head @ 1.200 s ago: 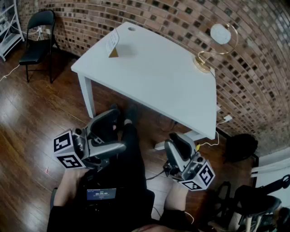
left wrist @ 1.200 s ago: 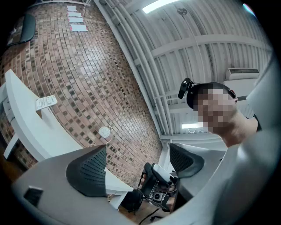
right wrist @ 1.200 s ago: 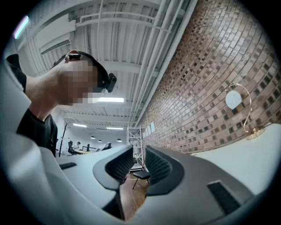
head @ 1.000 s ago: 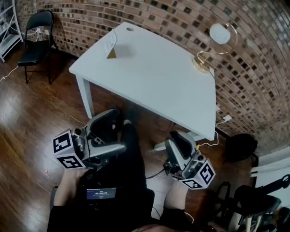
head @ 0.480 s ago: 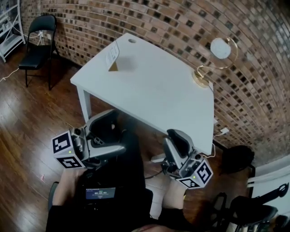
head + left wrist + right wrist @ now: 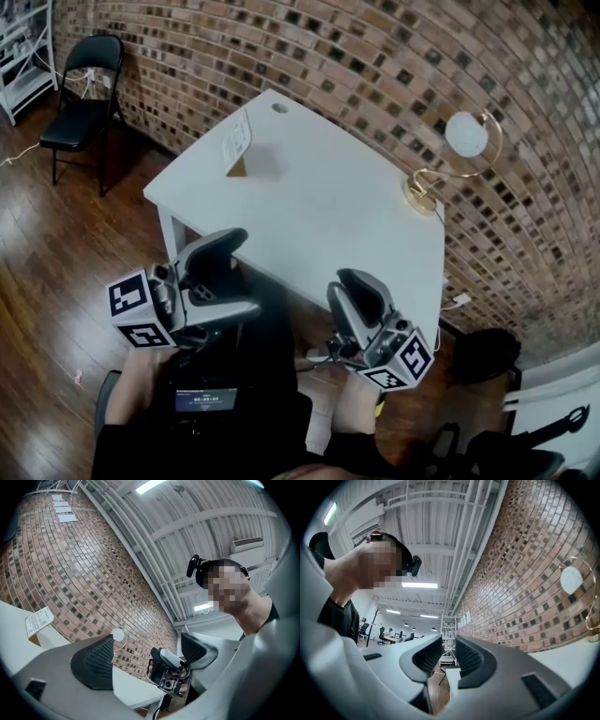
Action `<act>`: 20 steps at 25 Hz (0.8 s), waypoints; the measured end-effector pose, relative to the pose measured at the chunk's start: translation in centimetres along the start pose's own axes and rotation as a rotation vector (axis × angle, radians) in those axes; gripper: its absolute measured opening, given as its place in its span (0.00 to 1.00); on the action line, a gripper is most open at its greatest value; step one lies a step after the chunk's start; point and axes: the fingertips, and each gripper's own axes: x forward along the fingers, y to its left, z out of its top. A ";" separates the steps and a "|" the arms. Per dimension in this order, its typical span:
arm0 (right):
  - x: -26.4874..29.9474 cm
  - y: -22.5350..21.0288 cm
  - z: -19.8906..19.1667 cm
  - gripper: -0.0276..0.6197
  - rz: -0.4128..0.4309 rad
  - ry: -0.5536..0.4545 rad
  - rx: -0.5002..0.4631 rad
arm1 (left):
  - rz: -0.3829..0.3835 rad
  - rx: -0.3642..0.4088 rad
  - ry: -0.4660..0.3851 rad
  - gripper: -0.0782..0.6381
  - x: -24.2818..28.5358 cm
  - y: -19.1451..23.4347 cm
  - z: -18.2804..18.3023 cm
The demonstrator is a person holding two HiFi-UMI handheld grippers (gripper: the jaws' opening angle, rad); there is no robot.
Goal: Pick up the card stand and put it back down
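Note:
The card stand [image 6: 236, 144], a white printed card on a small wooden base, stands upright near the far left corner of the white table [image 6: 319, 211]. It also shows at the left of the left gripper view, as the card stand [image 6: 39, 620]. Both grippers hover in front of the table's near edge, far from the stand. My left gripper [image 6: 246, 272] is wide open and empty; its pads [image 6: 93, 665] frame the other gripper. My right gripper [image 6: 349, 286] has a narrow gap between its pads [image 6: 429, 656] with nothing in it.
A gold arc lamp with a white globe [image 6: 448, 159] stands on the table's far right corner by the brick wall. A black folding chair [image 6: 82, 89] and a white shelf [image 6: 21, 47] are at the far left. Cables lie on the wood floor under the table.
The view has shifted toward the table, which now sits lower and closer. Both grippers are nearer its front edge, the right one moved up and left. Jaws unchanged.

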 end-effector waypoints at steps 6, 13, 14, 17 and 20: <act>1.9 -2.3 -0.7 0.22 0.014 0.013 0.004 | 0.009 0.006 0.006 0.73 0.7 2.9 0.3; 3.9 -4.8 -2.1 0.22 0.017 0.044 0.023 | 0.020 0.000 0.009 0.73 1.1 5.9 0.7; 4.1 -5.1 -2.2 0.22 0.017 0.047 0.024 | 0.020 -0.001 0.009 0.73 1.2 6.3 0.8; 4.7 -6.0 -2.7 0.22 0.015 0.059 0.027 | 0.020 0.001 0.008 0.73 1.3 7.3 0.9; 5.1 -6.7 -3.2 0.22 0.013 0.077 0.026 | 0.024 0.002 0.013 0.73 1.5 8.2 0.9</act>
